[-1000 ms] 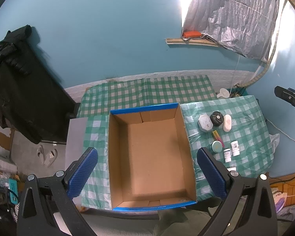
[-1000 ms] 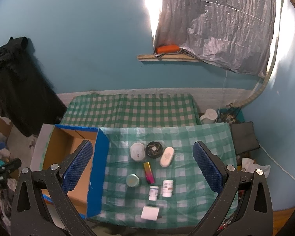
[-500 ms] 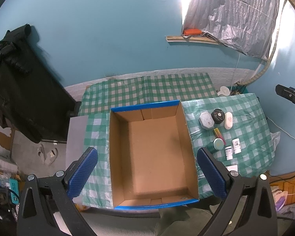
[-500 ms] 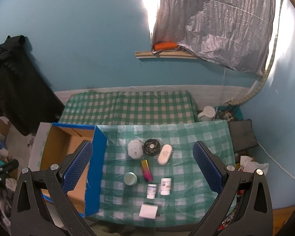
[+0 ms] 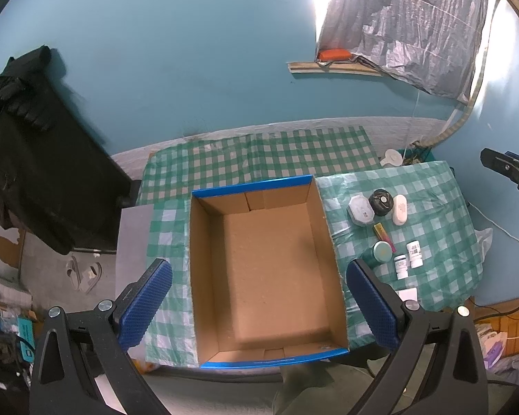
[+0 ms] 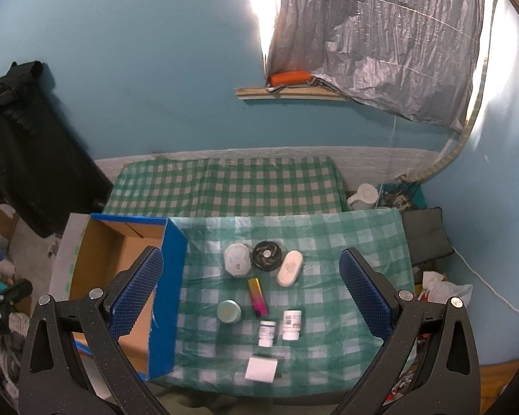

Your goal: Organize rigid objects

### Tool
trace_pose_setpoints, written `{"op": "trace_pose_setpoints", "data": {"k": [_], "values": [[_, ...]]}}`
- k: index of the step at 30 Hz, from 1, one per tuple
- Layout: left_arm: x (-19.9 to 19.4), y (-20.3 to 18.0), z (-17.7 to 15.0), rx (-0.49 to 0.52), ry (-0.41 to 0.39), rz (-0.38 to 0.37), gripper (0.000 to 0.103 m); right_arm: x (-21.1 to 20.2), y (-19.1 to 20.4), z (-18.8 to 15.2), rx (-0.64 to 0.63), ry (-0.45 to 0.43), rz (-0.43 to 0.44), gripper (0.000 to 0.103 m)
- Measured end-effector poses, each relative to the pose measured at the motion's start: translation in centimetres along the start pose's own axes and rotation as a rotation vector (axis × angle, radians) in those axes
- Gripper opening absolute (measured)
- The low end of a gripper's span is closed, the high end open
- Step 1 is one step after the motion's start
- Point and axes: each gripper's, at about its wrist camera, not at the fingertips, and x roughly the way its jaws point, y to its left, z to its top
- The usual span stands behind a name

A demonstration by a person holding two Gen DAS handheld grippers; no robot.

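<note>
An empty cardboard box with blue rims (image 5: 207, 276) (image 6: 169, 276) sits on the green checked table (image 6: 346, 242). To its right lie several small items: a white octagonal case (image 6: 238, 260), a black round tin (image 6: 267, 260), a white oval case (image 6: 289, 268), a pink-yellow stick (image 6: 257, 296), a teal round jar (image 6: 228, 311), two white bottles (image 6: 291, 324) (image 6: 267, 333) and a white square box (image 6: 261, 368). My left gripper (image 5: 257, 306) hangs open high above the box. High over the items, my right gripper (image 6: 251, 294) is open too. Both hold nothing.
A second checked table (image 6: 225, 183) stands behind, against the blue wall. Black cloth (image 5: 34, 145) hangs at the left. A white kettle (image 6: 363, 196) and clutter sit on the floor at the right. A grey board (image 5: 133, 242) lies left of the box.
Both views have drifted slightly, with the table and items shifting a little in frame. Both grippers stay open and nothing on the table has moved.
</note>
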Motion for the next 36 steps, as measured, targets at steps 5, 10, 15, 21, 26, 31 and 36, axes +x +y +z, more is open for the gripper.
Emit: {"op": "trace_pose_setpoints", "data": {"k": [5, 10, 15, 21, 26, 31, 36], "values": [[-0.03, -0.23, 0.1, 0.002, 0.0, 0.0, 0.102, -0.08, 0.02, 0.0, -0.002, 0.001, -0.002, 0.101], [0.01, -0.25, 0.04, 0.0, 0.0, 0.0, 0.102, -0.03, 0.01, 0.06, -0.002, 0.003, -0.002, 0.101], [-0.02, -0.23, 0.22, 0.002, 0.001, 0.001, 0.102, -0.04, 0.0, 0.04, -0.002, 0.002, -0.001, 0.101], [-0.03, -0.22, 0.2, 0.001, 0.001, 0.001, 0.102, -0.04, 0.02, 0.03, -0.002, 0.002, -0.002, 0.101], [0.0, -0.23, 0.2, 0.002, 0.0, 0.0, 0.102, -0.07, 0.08, -0.04, -0.002, 0.003, -0.002, 0.101], [-0.01, -0.22, 0.25, 0.001, 0.001, -0.001, 0.102, -0.06, 0.1, 0.0, -0.003, 0.003, -0.002, 0.101], [-0.01, -0.28, 0.2, 0.002, 0.002, 0.0, 0.102, -0.07, 0.14, -0.02, -0.001, 0.005, -0.002, 0.101]]}}
